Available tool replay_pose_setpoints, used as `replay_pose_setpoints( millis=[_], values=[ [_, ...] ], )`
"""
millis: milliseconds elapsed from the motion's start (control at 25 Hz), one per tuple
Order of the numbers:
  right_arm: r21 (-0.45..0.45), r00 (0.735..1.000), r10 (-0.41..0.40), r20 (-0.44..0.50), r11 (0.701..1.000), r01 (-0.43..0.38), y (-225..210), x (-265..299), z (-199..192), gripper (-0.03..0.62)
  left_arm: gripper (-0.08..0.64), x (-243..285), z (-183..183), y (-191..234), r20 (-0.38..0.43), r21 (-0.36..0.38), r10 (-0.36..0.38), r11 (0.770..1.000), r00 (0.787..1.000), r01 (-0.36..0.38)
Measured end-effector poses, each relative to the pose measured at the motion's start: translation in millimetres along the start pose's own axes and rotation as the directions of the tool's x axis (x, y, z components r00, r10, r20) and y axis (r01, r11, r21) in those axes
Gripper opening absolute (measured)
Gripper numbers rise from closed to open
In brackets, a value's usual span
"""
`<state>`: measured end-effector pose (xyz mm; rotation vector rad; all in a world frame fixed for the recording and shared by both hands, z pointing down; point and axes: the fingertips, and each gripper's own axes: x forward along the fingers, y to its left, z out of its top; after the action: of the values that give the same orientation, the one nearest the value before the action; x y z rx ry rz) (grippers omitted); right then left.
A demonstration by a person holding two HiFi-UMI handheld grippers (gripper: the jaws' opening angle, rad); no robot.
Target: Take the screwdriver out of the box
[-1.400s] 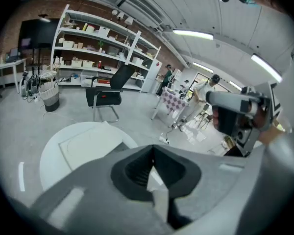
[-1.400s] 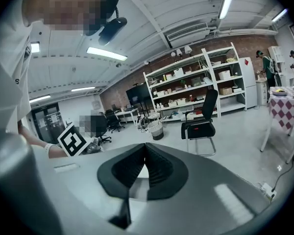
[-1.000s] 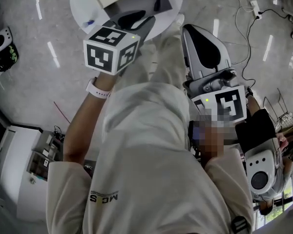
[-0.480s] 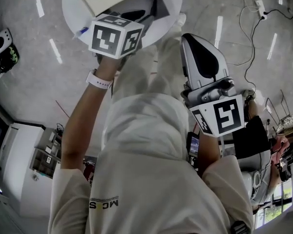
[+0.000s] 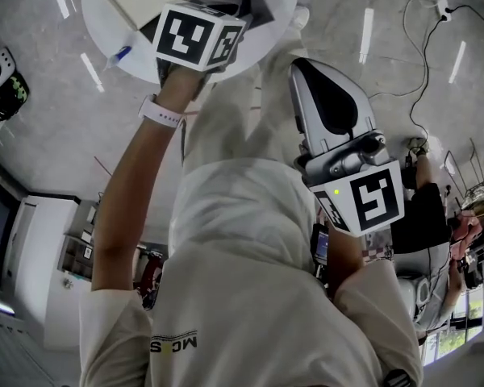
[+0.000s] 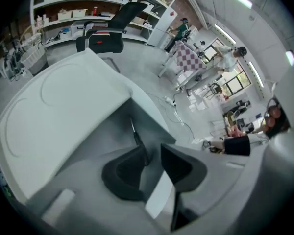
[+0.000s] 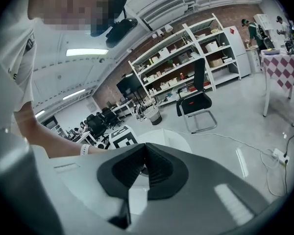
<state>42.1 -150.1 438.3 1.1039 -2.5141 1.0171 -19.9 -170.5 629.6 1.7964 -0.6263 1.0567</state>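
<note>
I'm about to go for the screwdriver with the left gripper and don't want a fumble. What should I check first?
1. Box open: ok. The lid is tipped back and the inside of the box shows.
2. Screwdriver in sight: ok. The screwdriver lies in the box, just past the jaw tips.
3. Left gripper ready: ok. Jaws apart, nothing between them.
4. Grip on the screwdriver: not ok. No pad presses on it yet.
5. Right gripper out of the way: ok. Jaws together, empty, held short of the table.
</note>
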Motion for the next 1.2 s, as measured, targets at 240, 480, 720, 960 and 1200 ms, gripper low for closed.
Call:
replay_pose_setpoints(
  millis=[240,480,720,960,1200],
  values=[
    [0.022,1.000,-0.002,-0.004,1.000,0.002,-14,-1,3,-0.006,0.106,25,-2,13,-0.075,0.005,0.038,0.999,0.996,-0.037],
    [0.029,1.000,-0.015,0.002,0.999,0.015,-34,-8,7,-0.006,0.069,47,4,12,-0.114,-0.004,0.048,0.999,0.992,-0.049],
    [0.035,1.000,-0.016,0.005,0.999,0.016,-42,-14,8,-0.006,0.069,46,2,16,-0.142,0.033,0.106,0.994,0.984,-0.102],
    [0.047,1.000,-0.017,0.013,0.999,0.016,-47,-16,11,-0.008,0.086,54,-6,22,-0.159,-0.007,0.092,0.995,0.983,-0.094],
    [0.046,1.000,-0.018,0.014,0.999,0.017,-46,-17,11,-0.006,0.072,52,-5,25,-0.125,-0.065,0.084,0.994,0.989,-0.093]
  ],
)
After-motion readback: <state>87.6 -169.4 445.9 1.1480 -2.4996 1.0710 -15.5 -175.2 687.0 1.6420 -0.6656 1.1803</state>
